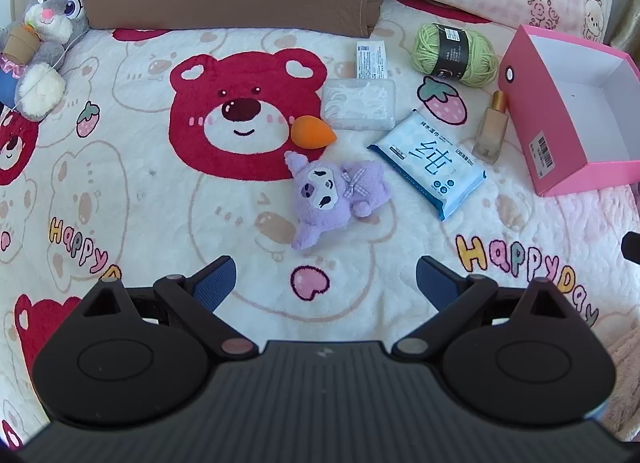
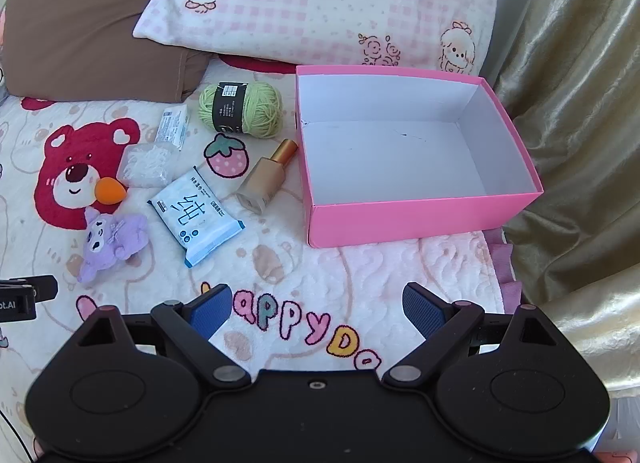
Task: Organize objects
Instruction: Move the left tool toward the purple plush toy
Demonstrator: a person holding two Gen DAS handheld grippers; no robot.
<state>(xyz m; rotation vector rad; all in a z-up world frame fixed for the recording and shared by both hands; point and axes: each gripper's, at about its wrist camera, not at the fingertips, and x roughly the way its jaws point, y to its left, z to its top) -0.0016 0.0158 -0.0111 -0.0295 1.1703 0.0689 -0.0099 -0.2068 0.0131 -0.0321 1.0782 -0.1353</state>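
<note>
with both left tongs (image 1: 325,279) and right tongs (image 2: 317,305) gaping wide and empty, lower squarely over purple plush (image 1: 334,195) on bed, then carry to empty pink box (image 2: 420,219).

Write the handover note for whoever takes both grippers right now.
Left gripper: open, nothing held.
Right gripper: open, nothing held.
Pink box: on the bed, nothing inside.
Loose on the blanket left of it: perfume bottle, yarn ball, wipes pack, clear floss box, small white packet, orange sponge, purple plush.
Done: nothing boxed.
Left: likely box every item.
</note>
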